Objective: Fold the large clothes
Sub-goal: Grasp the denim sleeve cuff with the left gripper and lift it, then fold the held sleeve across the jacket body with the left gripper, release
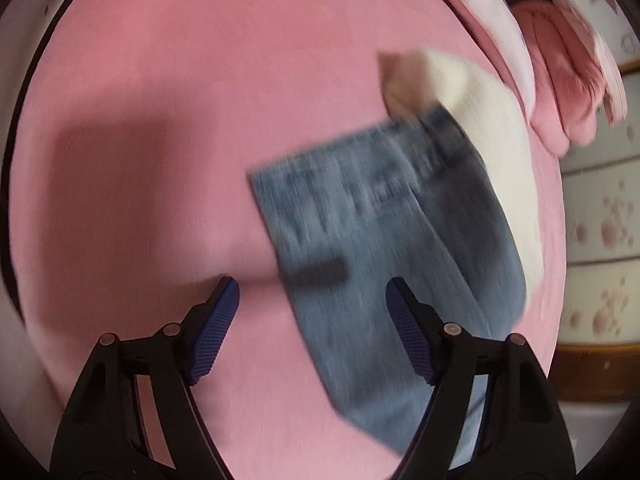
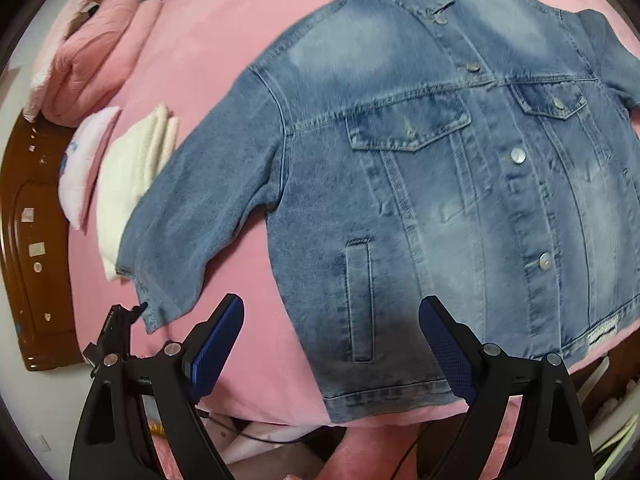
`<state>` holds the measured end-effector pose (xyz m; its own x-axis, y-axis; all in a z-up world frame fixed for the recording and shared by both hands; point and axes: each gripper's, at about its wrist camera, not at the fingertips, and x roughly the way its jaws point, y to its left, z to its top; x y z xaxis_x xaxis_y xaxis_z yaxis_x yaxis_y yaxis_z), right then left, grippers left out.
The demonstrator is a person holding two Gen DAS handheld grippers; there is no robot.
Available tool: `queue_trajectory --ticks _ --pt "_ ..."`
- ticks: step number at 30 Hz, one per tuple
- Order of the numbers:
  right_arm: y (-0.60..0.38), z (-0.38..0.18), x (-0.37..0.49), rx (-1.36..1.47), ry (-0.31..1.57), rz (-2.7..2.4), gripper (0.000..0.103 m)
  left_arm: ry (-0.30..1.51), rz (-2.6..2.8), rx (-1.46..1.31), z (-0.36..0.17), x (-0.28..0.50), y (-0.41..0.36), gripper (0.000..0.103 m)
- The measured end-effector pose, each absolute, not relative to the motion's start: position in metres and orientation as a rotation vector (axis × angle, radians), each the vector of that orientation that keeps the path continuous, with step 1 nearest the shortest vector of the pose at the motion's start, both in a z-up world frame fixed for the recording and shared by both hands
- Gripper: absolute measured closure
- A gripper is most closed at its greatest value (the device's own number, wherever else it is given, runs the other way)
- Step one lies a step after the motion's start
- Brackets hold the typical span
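Denim fills most of the right wrist view: we see the jacket (image 2: 460,168) spread flat, front up and buttoned, on the pink bed (image 2: 224,52), its collar toward the top of the frame and its hem near the bed's lower edge. Our right claw (image 2: 330,344) hangs above the hem with jaws wide apart and nothing between them. One sleeve (image 1: 384,240) lies blurred at centre right of the left wrist view, where our left claw (image 1: 312,320) stands open over it, not pressing the cloth. Folded white cloth (image 2: 132,176) lies just beside the sleeve, with pink bedding (image 2: 92,60) at the upper left.
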<state>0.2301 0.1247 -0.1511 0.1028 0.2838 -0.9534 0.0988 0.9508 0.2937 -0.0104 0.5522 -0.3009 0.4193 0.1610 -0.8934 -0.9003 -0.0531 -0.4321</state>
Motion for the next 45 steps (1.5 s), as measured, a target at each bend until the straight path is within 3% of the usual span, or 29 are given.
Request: queue_trajectory --ticks 4,6,13,15,25,34,41,45 --pt "0.142 -0.167 0.225 0.244 1.489 0.106 0.012 0.705 1.002 -1.278 -0.309 -0.006 0.577 0.033" --pt "0.141 -0.171 0.220 0.236 1.494 0.096 0.012 0.730 1.004 -1.211 -0.310 0.002 0.587 0.053" --pt "0.139 -0.175 0.224 0.253 1.521 0.065 0.012 0.770 0.939 -1.194 -0.306 0.016 0.597 0.076" --pt "0.143 -0.176 0.226 0.254 1.526 0.076 0.012 0.748 0.890 -1.187 -0.295 0.016 0.597 0.089" --pt "0.148 -0.178 0.230 0.223 1.482 0.191 0.012 0.539 0.627 -1.063 -0.187 0.041 0.555 0.093" --pt "0.087 -0.161 0.238 0.341 1.387 0.281 0.012 0.437 0.310 -0.944 -0.081 0.100 0.417 0.093" --pt "0.006 -0.129 0.268 0.366 1.230 0.362 0.013 0.520 0.142 -0.864 -0.054 0.187 0.277 0.093" --pt "-0.046 -0.127 0.282 0.351 1.173 0.380 0.013 0.652 0.080 -0.781 -0.083 0.237 0.190 0.093"
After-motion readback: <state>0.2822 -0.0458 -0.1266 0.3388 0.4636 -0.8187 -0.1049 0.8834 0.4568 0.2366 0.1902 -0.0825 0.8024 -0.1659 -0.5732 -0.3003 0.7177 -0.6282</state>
